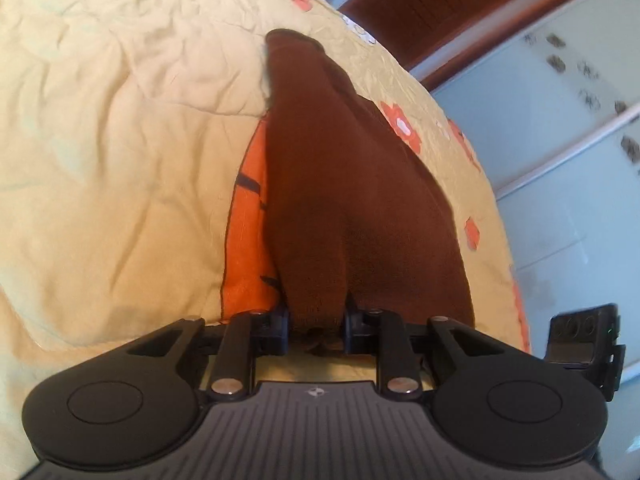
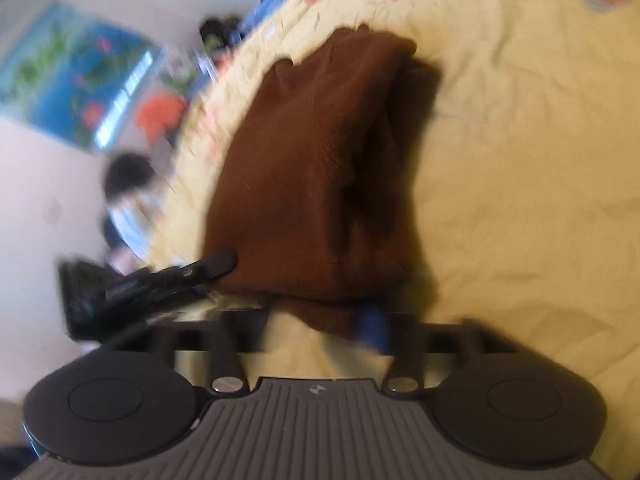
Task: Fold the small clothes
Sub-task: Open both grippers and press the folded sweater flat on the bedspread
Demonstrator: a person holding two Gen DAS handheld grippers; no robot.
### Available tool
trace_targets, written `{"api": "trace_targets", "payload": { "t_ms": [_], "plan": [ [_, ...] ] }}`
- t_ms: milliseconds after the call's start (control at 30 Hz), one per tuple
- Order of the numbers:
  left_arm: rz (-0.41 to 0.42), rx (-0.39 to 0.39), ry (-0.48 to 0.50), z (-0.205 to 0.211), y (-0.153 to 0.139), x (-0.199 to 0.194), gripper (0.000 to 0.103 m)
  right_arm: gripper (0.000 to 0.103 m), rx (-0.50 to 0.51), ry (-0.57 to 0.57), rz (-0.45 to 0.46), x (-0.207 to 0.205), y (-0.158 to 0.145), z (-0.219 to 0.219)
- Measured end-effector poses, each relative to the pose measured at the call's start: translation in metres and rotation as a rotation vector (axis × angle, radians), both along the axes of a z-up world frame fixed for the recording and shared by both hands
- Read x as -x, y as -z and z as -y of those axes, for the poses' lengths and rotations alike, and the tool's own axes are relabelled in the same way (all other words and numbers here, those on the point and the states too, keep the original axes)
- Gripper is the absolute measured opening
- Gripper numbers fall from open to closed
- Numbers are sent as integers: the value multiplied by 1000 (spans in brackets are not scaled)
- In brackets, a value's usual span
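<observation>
Brown fleece fills the gap between my left fingers (image 1: 316, 316), which are closed on the near hem of the brown garment (image 1: 344, 184). From that grip the cloth runs away from me in a long lifted ridge toward the far side of the bed, its far end resting on the yellow flowered quilt (image 1: 120, 140). Just beside the garment, on its left, lies an orange cloth with dark lines (image 1: 248, 220), partly tucked under the brown fabric.

My right fingers (image 2: 324, 320) are smeared by blur in the right wrist view, but they seem to be shut on the near edge of the same garment (image 2: 304, 168), with one blue pad (image 2: 374, 328) showing against the fleece. There the garment lies heaped in folds near the bed's left edge, with my left gripper (image 2: 168, 280) reaching in from the left and touching its lower left corner. Beyond the bed's edge, a pale wall carries a blue and green picture (image 2: 72, 76).
</observation>
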State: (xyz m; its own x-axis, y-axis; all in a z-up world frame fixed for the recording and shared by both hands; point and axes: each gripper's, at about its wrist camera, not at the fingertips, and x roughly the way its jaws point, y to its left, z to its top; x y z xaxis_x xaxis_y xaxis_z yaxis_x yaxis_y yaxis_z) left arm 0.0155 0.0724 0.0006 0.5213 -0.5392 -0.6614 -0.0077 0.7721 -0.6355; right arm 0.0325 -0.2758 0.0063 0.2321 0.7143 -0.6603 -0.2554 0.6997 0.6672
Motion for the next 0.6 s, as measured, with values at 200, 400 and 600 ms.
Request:
{"api": "trace_targets", "payload": {
  "t_ms": [200,400,600],
  "plan": [
    [31,-70,28,-6,-2,8,20,10,110,-5,107,2,-8,12],
    [200,-296,29,8,-42,43,51,48,104,81,155,8,-32,32],
    [429,-595,172,74,-55,39,70,70,57,224,340,-31,-74,6]
  ]
}}
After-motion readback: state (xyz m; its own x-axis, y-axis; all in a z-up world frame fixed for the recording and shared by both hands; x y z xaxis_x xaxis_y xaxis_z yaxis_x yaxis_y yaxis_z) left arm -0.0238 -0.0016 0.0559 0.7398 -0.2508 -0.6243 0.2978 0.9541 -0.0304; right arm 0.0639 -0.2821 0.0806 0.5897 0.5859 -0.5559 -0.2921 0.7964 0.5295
